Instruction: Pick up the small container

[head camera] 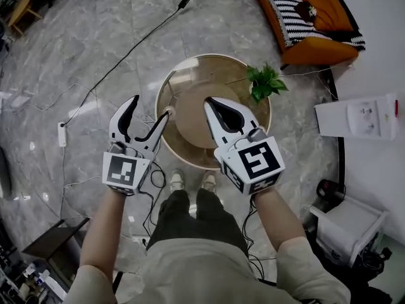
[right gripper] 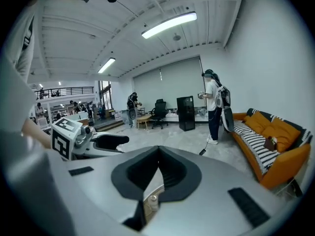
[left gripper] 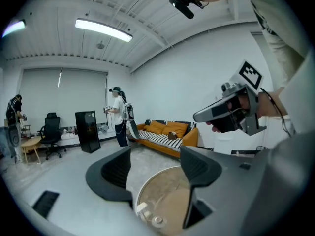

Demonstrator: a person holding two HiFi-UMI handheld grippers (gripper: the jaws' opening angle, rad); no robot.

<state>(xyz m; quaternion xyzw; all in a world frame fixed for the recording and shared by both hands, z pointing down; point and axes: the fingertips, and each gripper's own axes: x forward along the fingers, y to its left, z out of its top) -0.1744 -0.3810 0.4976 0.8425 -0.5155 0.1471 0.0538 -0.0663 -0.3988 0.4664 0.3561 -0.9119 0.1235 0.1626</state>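
Both grippers hang above a round wooden table (head camera: 196,81) with a pale rim. The small container (left gripper: 157,221), a little round-capped thing, stands near the table's left edge, beside a small white piece (left gripper: 142,208). It also shows in the right gripper view, where the small container (right gripper: 151,199) peeps through the gap under the jaws. My left gripper (head camera: 150,108) is over that edge, open, with nothing between its fingers (left gripper: 114,173). My right gripper (head camera: 214,104) hovers over the table's middle, shut on nothing, its tips meeting.
A green potted plant (head camera: 266,82) sits at the table's right rim. An orange sofa (head camera: 310,18) with a striped blanket is behind it, and a white dispenser (head camera: 361,116) at the right. Cables (head camera: 126,56) and a power strip (head camera: 62,133) lie on the marble floor. A person (left gripper: 118,114) stands far off.
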